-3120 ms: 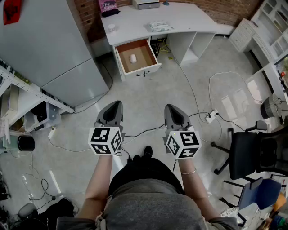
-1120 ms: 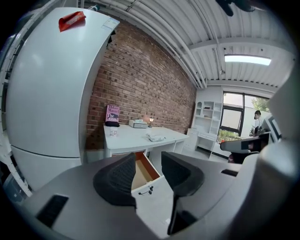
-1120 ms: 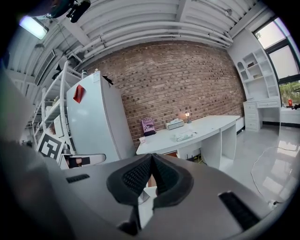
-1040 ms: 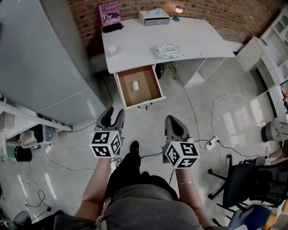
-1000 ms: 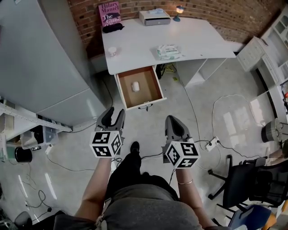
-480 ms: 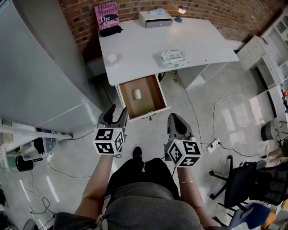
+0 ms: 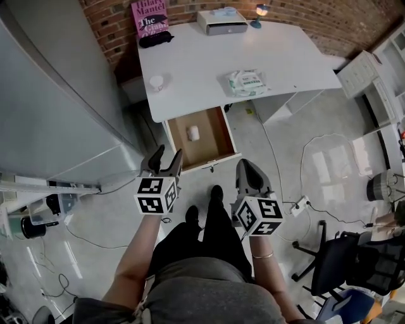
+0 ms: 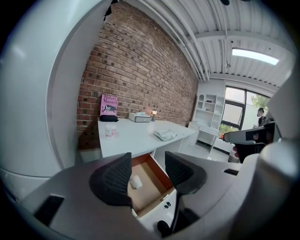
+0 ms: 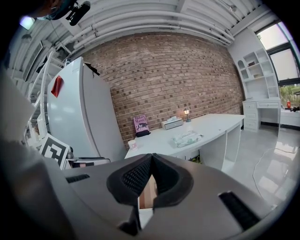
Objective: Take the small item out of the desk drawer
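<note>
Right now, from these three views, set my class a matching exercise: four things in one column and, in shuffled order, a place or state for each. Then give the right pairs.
Things
1. small white rounded item
2. pink book
3. left gripper
4. right gripper

Places or states
A. jaws together
B. standing at the back of the white desk, by the brick wall
C. jaws apart, gripping nothing
D. lying in the open wood-lined drawer

Pairs: 1-D, 2-B, 3-C, 4-A.
The left gripper's jaws have just been opening, and nothing is held between them.
</note>
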